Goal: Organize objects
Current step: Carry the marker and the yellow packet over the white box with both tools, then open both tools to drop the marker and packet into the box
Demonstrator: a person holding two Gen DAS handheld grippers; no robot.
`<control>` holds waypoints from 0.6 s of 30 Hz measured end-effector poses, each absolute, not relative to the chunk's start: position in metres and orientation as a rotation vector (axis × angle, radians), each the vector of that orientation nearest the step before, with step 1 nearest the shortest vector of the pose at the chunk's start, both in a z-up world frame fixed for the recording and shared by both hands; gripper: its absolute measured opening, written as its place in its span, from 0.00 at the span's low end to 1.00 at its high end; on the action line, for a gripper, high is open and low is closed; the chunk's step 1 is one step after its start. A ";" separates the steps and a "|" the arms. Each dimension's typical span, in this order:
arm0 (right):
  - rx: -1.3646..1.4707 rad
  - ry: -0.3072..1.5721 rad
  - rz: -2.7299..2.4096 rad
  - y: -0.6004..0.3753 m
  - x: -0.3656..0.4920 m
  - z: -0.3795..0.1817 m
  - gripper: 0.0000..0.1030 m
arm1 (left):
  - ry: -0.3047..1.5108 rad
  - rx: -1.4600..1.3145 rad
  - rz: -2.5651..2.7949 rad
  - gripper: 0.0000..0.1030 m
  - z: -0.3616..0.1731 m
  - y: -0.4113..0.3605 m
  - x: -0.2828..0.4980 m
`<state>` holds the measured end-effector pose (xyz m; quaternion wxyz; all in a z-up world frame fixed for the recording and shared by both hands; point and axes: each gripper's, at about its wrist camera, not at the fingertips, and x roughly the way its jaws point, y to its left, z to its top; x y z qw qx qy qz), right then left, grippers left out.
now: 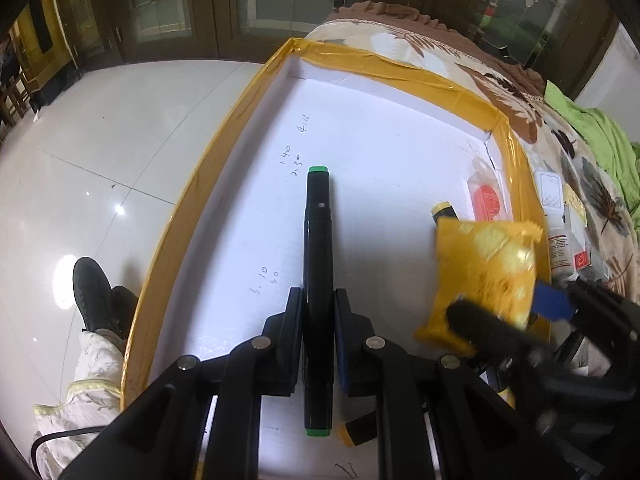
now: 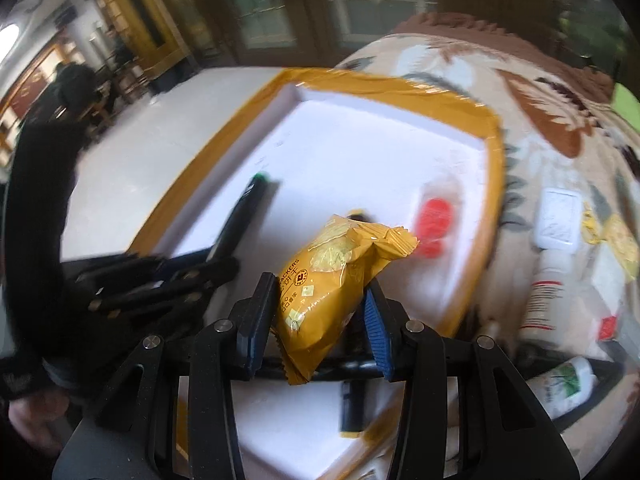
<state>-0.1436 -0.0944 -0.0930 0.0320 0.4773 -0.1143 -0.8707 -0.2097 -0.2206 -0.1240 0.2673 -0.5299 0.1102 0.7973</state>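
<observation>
A white tray with a yellow taped rim [image 1: 224, 148] [image 2: 440, 96] lies on a leaf-patterned blanket. My left gripper [image 1: 318, 300] is shut on a black marker with green ends [image 1: 318, 280], held over the tray; the marker [image 2: 240, 216] also shows in the right wrist view. My right gripper [image 2: 320, 284] is shut on a yellow cracker packet [image 2: 332, 280], held above the tray's right part; the packet [image 1: 484, 276] shows in the left wrist view. A clear packet with a red item [image 1: 486, 196] [image 2: 434, 220] and a black-and-yellow marker [image 1: 442, 212] lie in the tray.
On the blanket [image 1: 440, 48] right of the tray lie small white bottles [image 2: 548, 292], a white box [image 2: 558, 216] and yellow packets [image 2: 620, 240]. A green cloth [image 1: 592, 128] lies further right. Another yellow-ended marker [image 1: 356, 432] lies at the tray's near end. Tiled floor [image 1: 100, 160] is left.
</observation>
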 end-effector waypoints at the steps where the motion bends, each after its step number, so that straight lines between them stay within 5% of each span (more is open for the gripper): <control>1: 1.479 -0.313 -2.677 -0.099 -0.143 -0.094 0.42 | 0.302 -1.429 2.154 0.13 -0.124 -0.220 -0.209; 11: 1.552 -0.359 -2.683 -0.097 -0.140 -0.100 0.44 | 0.286 -1.428 2.138 0.14 -0.122 -0.220 -0.210; 15: 1.540 -0.387 -2.696 -0.094 -0.135 -0.095 0.55 | 0.198 -1.404 2.147 0.15 -0.113 -0.226 -0.213; 17: 1.524 -0.390 -2.714 -0.093 -0.132 -0.091 0.66 | 0.134 -1.407 2.151 0.26 -0.111 -0.231 -0.216; 18: 1.501 -0.396 -2.718 -0.092 -0.129 -0.088 0.67 | 0.103 -1.409 2.159 0.42 -0.110 -0.234 -0.218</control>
